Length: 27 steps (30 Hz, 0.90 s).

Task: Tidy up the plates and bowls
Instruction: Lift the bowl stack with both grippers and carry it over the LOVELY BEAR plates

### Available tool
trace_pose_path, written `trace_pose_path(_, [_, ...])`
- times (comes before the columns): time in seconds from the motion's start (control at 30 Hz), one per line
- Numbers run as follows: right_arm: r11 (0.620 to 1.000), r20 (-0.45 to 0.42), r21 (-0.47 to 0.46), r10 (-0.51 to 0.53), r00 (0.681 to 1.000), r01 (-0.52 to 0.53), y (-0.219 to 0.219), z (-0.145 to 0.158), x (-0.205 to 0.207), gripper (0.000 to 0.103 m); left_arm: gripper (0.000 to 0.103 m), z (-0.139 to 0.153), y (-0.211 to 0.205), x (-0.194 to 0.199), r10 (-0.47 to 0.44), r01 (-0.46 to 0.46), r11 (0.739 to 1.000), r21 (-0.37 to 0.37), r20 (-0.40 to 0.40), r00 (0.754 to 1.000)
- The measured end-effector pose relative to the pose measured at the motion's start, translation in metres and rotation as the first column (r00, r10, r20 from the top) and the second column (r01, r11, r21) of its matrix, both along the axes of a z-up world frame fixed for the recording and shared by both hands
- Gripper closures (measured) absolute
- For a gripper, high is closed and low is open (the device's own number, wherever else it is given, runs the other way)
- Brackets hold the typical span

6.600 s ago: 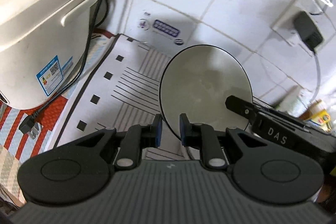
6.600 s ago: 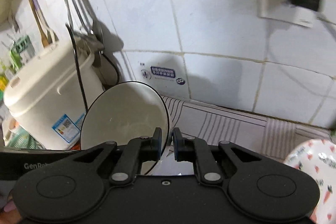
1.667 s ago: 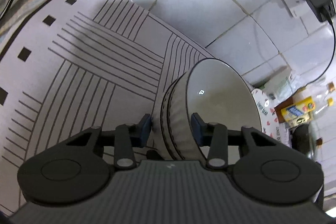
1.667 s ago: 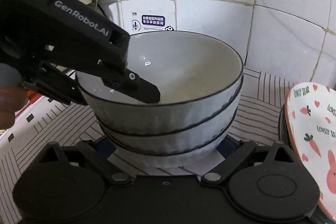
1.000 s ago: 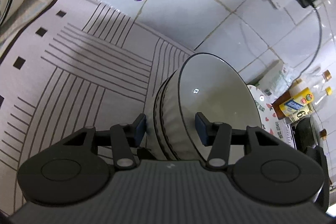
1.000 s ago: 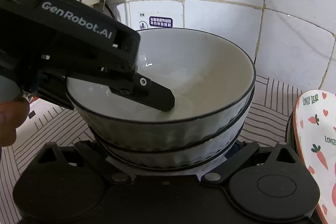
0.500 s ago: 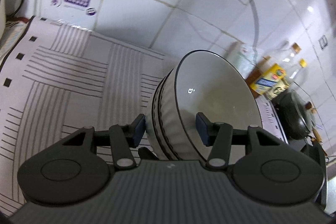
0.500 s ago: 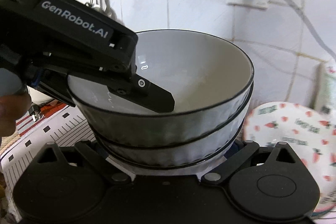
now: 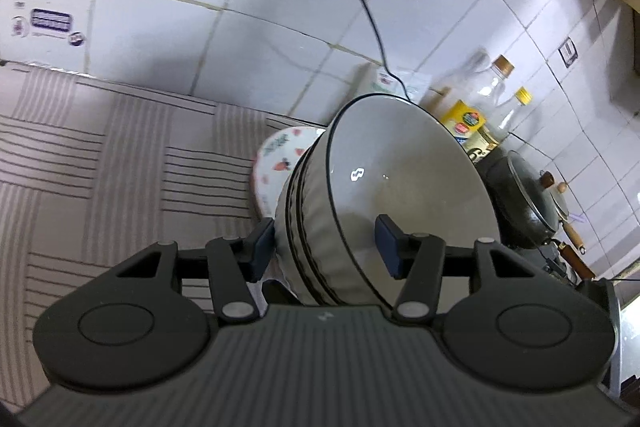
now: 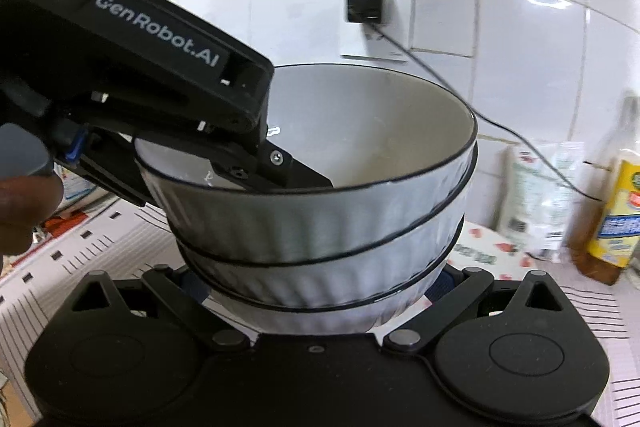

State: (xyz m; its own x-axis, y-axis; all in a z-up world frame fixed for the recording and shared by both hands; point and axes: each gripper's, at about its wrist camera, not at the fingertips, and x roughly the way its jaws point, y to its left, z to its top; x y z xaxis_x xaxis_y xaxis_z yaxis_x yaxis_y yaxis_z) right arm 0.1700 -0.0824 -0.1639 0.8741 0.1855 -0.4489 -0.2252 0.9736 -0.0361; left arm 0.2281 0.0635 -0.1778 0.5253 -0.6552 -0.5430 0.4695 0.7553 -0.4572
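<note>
Both grippers, the left gripper [image 9: 325, 243] pinching the rim and the right gripper [image 10: 320, 283] cradling the base, are now carrying the stack of ribbed white black-rimmed bowls [image 10: 320, 227] off the striped mat [image 9: 120, 155] toward the carrot-patterned plate [image 9: 276, 155], so placement is nearing.

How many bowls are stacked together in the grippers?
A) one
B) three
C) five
B: in the right wrist view the stack of bowls shows three ribbed walls nested one in another, each with its own dark rim line. The left gripper has one finger inside the top bowl and one outside the stack, and the right gripper has a finger on each side of the base.
</note>
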Motion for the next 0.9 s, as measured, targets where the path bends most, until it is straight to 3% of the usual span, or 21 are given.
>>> trace_pose_path(0.27, [0.999,-0.020,0.010,-0.050,0.999,0.050,-0.027,-0.001,0.001,0.002,0.047,-0.002,-0.041,0.018,-0.054,0.056,0.998,0.042,-0.039,0.998])
trace_pose_path(0.9, [0.996,-0.140,0.047,-0.074,0.987,0.081,-0.065,-0.034,0.045,0.002,0.046,-0.043,-0.089,0.066,-0.013,0.025,0.997,0.075,-0.158,0.987])
